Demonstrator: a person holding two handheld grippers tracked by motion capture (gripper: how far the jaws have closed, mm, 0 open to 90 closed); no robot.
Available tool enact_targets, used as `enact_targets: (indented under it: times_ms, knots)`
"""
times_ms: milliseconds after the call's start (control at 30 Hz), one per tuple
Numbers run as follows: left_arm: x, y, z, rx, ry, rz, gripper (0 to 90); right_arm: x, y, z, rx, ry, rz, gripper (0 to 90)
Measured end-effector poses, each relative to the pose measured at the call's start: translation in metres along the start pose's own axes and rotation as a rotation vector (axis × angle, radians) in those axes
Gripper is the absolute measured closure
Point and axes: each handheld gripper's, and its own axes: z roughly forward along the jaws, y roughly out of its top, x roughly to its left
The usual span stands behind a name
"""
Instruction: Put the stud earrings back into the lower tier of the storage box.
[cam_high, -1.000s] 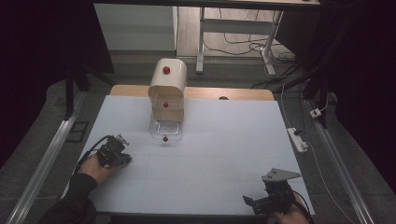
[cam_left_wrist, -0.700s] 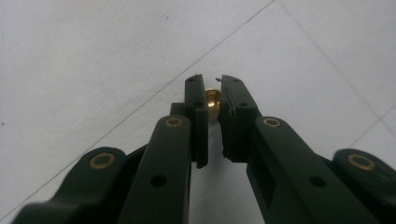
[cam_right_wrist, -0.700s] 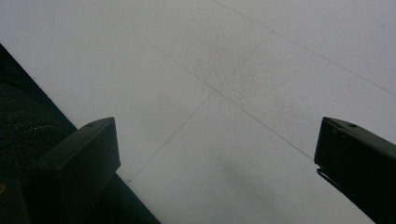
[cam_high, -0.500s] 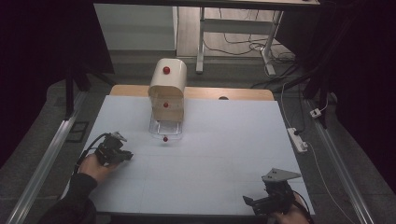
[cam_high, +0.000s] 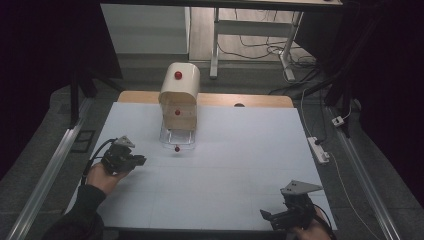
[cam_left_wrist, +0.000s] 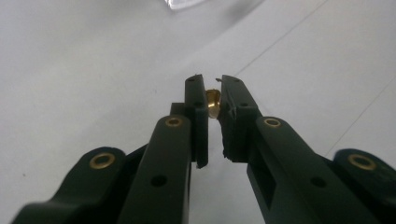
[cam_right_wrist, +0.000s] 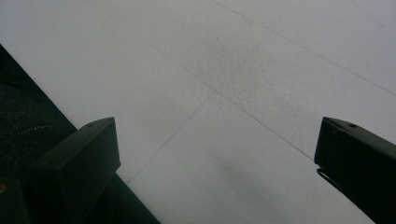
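My left gripper (cam_high: 141, 160) hovers low over the left part of the white table (cam_high: 240, 165). It is shut on a small brass-coloured piece (cam_left_wrist: 213, 102), pinched between the jaw tips of the left gripper (cam_left_wrist: 212, 83). A cream round-topped box (cam_high: 179, 95) with red knobs stands at the middle back. From its base a clear drawer (cam_high: 176, 136) with a red knob (cam_high: 177, 149) is pulled out; the brass piece is well to its left. My right gripper (cam_high: 265, 215) rests at the front right edge, and the right gripper (cam_right_wrist: 215, 130) stands open with nothing between its jaws.
The table's front edge (cam_right_wrist: 70, 126) runs close under the right gripper's left jaw. A white power strip (cam_high: 318, 149) lies just off the table's right side. Metal rails (cam_high: 50, 170) flank the table. A desk frame with cables (cam_high: 250, 45) stands behind.
The left hand and gripper have shifted only slightly in place. The right gripper, the box and the drawer have not moved.
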Motion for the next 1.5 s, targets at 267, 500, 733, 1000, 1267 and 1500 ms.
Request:
enact_targets:
  times_ms: [267,500,733,1000,1267,1500]
  knots:
    - [-0.003,0.008,-0.010,-0.085,-0.007,-0.008,81.2,0.000,0.000,0.000,-0.002,0.001,0.002,0.0]
    - [-0.006,0.015,-0.012,-0.125,-0.021,-0.008,81.2,0.000,0.000,0.000,-0.003,0.001,0.003,0.0]
    - [-0.008,0.024,-0.010,-0.155,-0.040,-0.011,81.2,0.000,0.000,0.000,-0.001,-0.001,0.005,0.0]
    - [-0.011,0.039,-0.001,-0.167,-0.046,0.002,81.1,-0.001,0.000,0.001,0.002,-0.001,0.008,0.0]
    - [-0.011,0.052,0.010,-0.168,-0.039,0.010,81.1,-0.001,0.000,0.001,0.010,-0.003,0.007,0.0]
    - [-0.010,0.062,0.018,-0.171,-0.037,0.010,81.1,-0.001,0.000,0.001,0.009,-0.002,0.007,0.0]
